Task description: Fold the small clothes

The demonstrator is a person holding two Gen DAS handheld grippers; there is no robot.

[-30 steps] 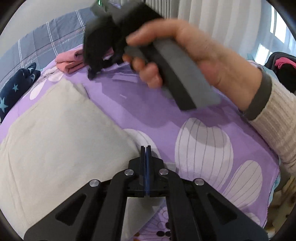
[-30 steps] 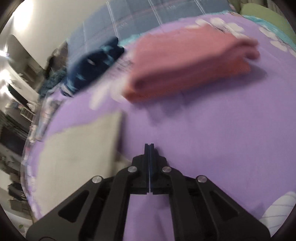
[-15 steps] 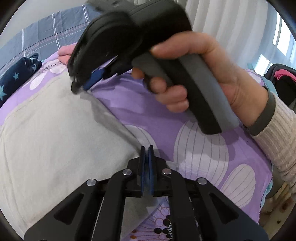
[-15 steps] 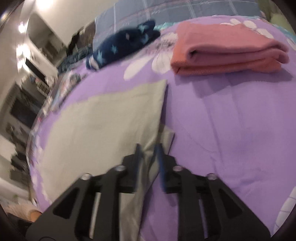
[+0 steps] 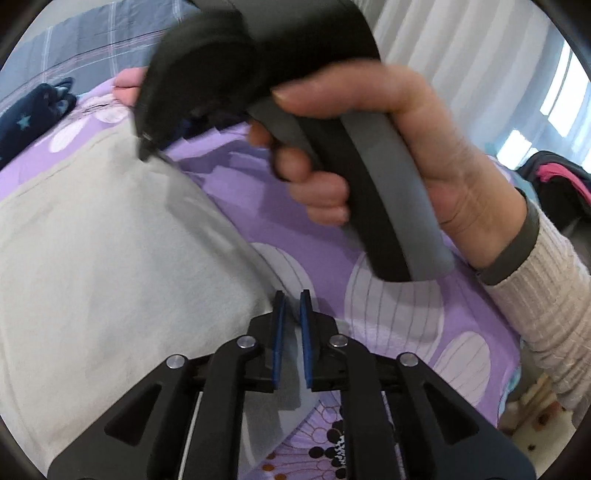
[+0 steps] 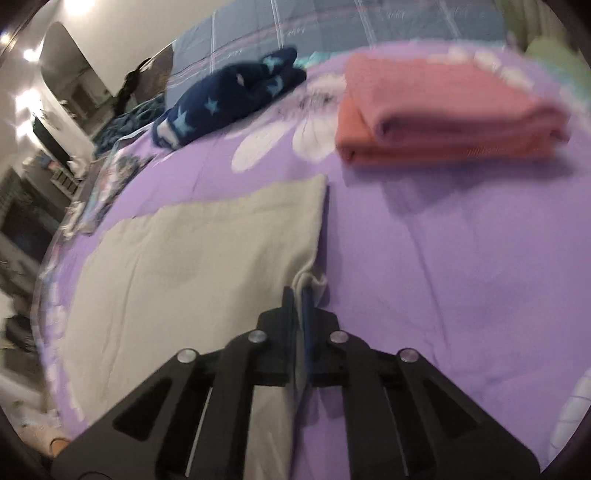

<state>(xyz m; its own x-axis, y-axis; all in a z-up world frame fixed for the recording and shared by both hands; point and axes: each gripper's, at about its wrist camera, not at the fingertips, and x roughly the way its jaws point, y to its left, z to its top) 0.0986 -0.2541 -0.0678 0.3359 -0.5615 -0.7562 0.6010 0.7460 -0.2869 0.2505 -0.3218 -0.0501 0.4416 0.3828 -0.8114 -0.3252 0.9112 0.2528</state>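
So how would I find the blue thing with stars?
Look at the purple flowered bedspread, toward its far edge by the grey checked blanket. Left of the folded pink cloth lies the navy garment, crumpled and the only thing with pale blue stars.

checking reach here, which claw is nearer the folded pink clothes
Right. The right claw pinches the far edge of the beige cloth, with the folded pink clothes just ahead across bare purple sheet. The left claw sits at the cloth's near corner, farther back.
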